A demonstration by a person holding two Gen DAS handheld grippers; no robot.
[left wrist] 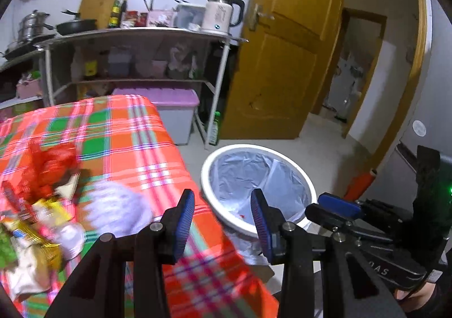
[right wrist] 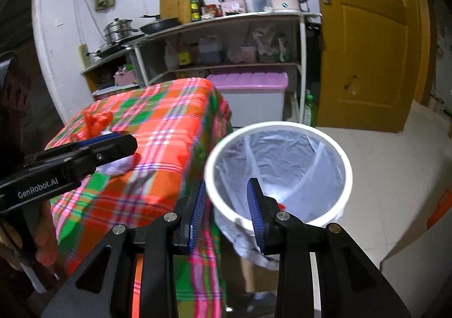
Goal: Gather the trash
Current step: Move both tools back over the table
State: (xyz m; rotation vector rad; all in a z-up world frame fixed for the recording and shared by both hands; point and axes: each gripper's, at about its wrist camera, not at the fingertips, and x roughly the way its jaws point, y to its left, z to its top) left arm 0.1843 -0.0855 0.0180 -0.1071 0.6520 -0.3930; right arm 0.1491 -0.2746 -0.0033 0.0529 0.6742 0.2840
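The surface's cloth (left wrist: 118,131) is showing orange, green and pink plaid. The round white plastic bin (right wrist: 278,171) is wearing a pale translucent liner. Blue ribbed pads (left wrist: 185,222) are glowing on the black left gripper (left wrist: 223,222). Red and yellow crumpled wrappers (left wrist: 42,196) are piling up.

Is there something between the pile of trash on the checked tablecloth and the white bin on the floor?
Nothing visible. The crumpled wrappers lie on the checked tablecloth; the white round lined bin stands open beside the table edge.
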